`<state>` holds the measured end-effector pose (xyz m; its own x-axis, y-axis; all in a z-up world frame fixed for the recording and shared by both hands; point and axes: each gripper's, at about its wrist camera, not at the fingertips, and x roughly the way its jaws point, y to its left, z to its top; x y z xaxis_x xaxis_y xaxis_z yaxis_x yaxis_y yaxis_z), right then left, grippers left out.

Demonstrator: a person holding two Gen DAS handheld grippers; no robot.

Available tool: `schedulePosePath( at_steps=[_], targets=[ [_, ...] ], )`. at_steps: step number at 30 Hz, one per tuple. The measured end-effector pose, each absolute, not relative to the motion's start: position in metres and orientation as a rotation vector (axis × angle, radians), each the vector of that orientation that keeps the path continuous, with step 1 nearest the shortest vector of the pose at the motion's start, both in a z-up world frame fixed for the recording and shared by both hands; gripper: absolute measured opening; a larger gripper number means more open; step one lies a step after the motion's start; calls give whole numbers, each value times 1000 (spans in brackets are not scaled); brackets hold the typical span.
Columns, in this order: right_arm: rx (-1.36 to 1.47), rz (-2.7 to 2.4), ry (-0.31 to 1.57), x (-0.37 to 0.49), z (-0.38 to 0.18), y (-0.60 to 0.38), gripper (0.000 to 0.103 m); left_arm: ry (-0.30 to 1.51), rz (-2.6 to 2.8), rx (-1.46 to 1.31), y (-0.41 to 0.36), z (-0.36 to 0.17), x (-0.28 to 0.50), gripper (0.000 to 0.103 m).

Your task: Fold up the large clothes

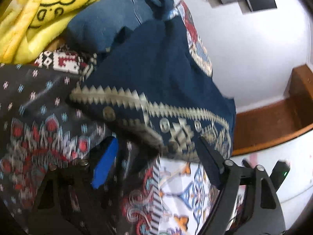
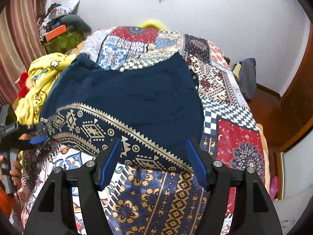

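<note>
A bed under a patchwork bedspread (image 2: 230, 137) of red, blue, white and checked panels fills most of the right wrist view, set against a white wall (image 2: 225, 9). Spread across its middle lies the navy garment (image 2: 127, 94), a large dark blue cloth with a cream zigzag and diamond border (image 2: 92, 129) running slantwise along its near edge. To its left sits a heap of yellow cartoon-print fabric (image 2: 39, 82), touching the garment's left side; in the left wrist view a blue denim piece (image 1: 109, 19) lies between that yellow fabric and the navy cloth. A dark floral-print cloth (image 1: 39, 105) lies at the left of that view, its edge under the navy border.

The right tongs (image 2: 154, 162) stand apart above the garment's near border, the blue pads (image 2: 109, 164) clear of the cloth and nothing gripped. The left tongs (image 1: 156, 164) are also spread wide, with the bordered corner of the navy garment lying between the fingers; motion blur hides whether the pads touch it. A person's fingers (image 2: 15, 170) hold the left tool's handle at the left edge of the right wrist view.
</note>
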<state>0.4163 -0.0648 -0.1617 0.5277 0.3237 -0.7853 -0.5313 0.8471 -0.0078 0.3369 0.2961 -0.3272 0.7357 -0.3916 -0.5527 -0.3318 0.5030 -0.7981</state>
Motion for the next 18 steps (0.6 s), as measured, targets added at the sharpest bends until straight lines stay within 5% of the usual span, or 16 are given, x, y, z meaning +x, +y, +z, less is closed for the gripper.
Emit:
schedulePosePath(
  at_steps=[9,11,14,16,18],
  targets=[
    [-197,519,943,417,-170,-68,64,696,-48,-1164,312,-344,393,77],
    [-213,516,935,414,-168,-68,64,706,-9,-1163,312,-344,403,69],
    [-237,508,937,412,-167,-67,64,726,38,-1141,307,-343,408,50],
    [-242,509,942,410,-166,-67,64,713,19,-1149,304,-336,402,23],
    [-246,515,944,408,-165,-66,64,694,17,-1101,300,-321,395,8]
  ],
)
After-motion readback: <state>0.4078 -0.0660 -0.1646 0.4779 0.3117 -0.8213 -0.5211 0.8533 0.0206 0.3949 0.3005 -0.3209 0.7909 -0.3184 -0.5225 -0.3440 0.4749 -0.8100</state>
